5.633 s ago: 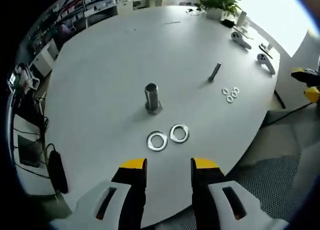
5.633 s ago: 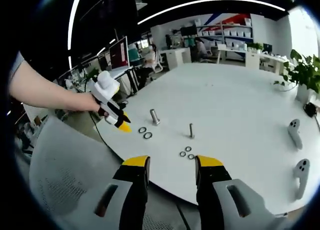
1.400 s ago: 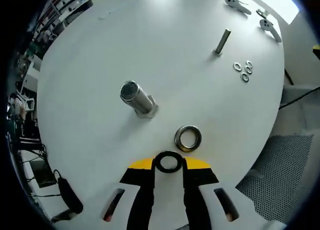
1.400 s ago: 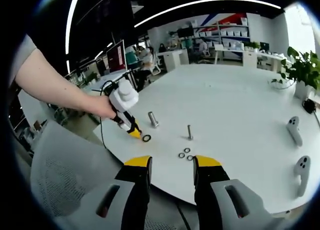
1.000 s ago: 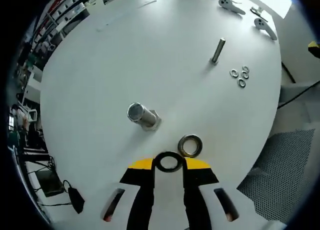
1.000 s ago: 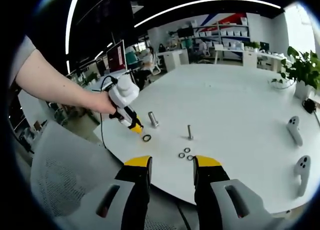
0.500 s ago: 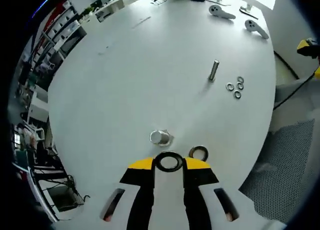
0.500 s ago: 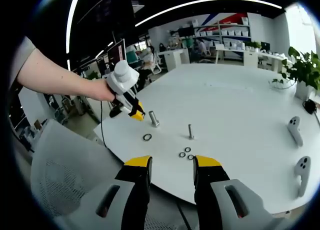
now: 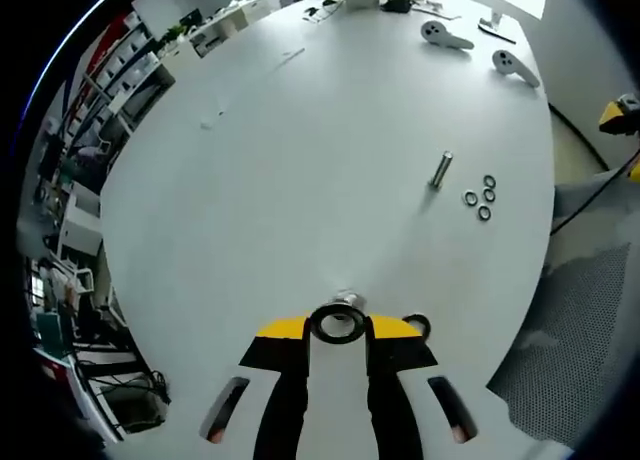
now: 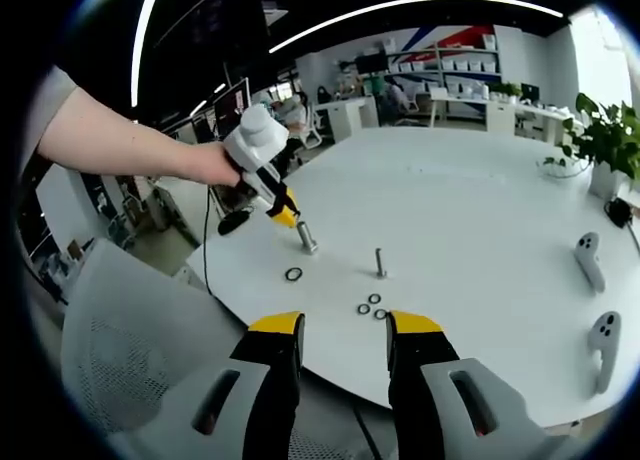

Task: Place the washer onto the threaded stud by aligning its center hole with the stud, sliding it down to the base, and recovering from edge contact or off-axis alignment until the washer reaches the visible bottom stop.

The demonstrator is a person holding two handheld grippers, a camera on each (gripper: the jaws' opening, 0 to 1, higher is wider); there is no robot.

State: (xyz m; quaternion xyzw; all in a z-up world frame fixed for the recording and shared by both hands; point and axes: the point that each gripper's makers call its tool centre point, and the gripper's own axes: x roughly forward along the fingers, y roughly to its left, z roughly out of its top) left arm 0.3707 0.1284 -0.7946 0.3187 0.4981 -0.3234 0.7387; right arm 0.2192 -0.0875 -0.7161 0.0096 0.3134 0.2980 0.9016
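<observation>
- In the left gripper view, the threaded stud (image 9: 345,299) is almost wholly hidden behind the washer (image 9: 338,326) and the left hand-held gripper (image 9: 338,329); just its top peeks out.
- The second washer (image 9: 417,325) on the worktop (image 9: 300,160) is half covered by a yellow fingertip.
- In the right gripper view, whether washer and stud touch is too small to tell.

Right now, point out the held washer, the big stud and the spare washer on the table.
held washer (image 9: 337,326), left gripper view, on its ring.
big stud (image 10: 306,237), right gripper view, on its shaft.
spare washer (image 10: 293,274), right gripper view, on its ring.
</observation>
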